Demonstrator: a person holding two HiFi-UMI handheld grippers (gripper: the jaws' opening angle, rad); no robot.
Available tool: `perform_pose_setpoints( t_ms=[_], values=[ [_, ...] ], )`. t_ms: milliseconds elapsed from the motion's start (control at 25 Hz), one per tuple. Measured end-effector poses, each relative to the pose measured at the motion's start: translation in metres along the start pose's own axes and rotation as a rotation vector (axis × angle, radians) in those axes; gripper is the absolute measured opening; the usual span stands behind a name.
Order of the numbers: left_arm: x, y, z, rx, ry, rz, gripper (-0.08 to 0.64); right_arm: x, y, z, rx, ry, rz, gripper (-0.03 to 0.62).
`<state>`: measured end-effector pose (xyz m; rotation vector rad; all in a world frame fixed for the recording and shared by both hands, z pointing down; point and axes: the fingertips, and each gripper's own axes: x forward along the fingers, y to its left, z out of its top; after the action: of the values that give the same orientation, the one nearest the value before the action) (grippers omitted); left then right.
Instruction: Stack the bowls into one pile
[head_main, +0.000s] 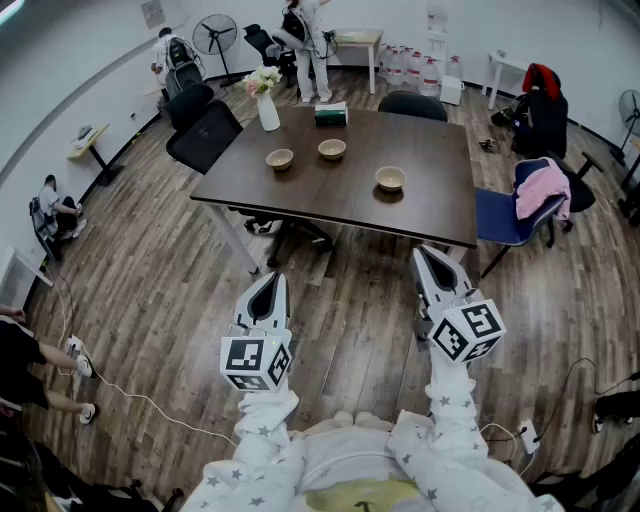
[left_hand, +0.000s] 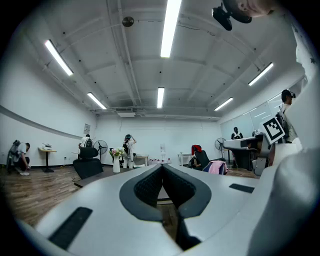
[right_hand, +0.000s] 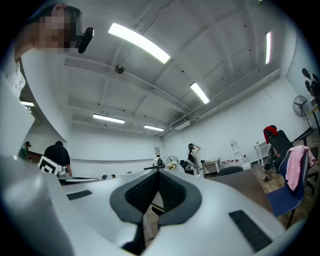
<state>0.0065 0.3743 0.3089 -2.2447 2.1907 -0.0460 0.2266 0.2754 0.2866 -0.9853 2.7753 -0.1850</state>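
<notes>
Tan bowls (head_main: 332, 149) lie apart on the wooden table (head_main: 420, 150). Short of the table, your left gripper (head_main: 268, 280) and right gripper (head_main: 429, 254) hold their jaws together, empty.

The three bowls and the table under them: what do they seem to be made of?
The bowls look like light wood or bamboo, perhaps pale ceramic: even tan colour, no bright shine; too small here to be sure. The table seems dark brown wood or wood-look laminate, with a satin finish: a flat, even top with only a soft sheen.
</notes>
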Motion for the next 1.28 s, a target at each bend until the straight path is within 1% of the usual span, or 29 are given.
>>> perform_pose_setpoints(
  t_ms=[360,640,840,1040,1280],
  values=[
    [0.003,-0.007,-0.002,0.005,0.011,-0.002,0.025,-0.004,-0.010,0.000,0.031,-0.005,-0.016,0.021],
    [0.012,-0.018,-0.007,-0.015,0.022,0.003,0.025,-0.002,-0.022,-0.003,0.041,-0.004,0.002,0.021],
    [0.006,-0.027,-0.013,-0.024,0.039,0.009,0.025,-0.009,-0.022,-0.012,0.064,0.018,0.015,0.021],
    [0.016,-0.025,-0.014,-0.018,0.042,0.016,0.025,0.003,-0.027,-0.015,0.068,0.017,0.034,0.021],
    [0.044,-0.011,-0.018,-0.028,0.036,0.009,0.025,0.030,-0.043,-0.020,0.080,0.016,0.023,0.021]
  ],
)
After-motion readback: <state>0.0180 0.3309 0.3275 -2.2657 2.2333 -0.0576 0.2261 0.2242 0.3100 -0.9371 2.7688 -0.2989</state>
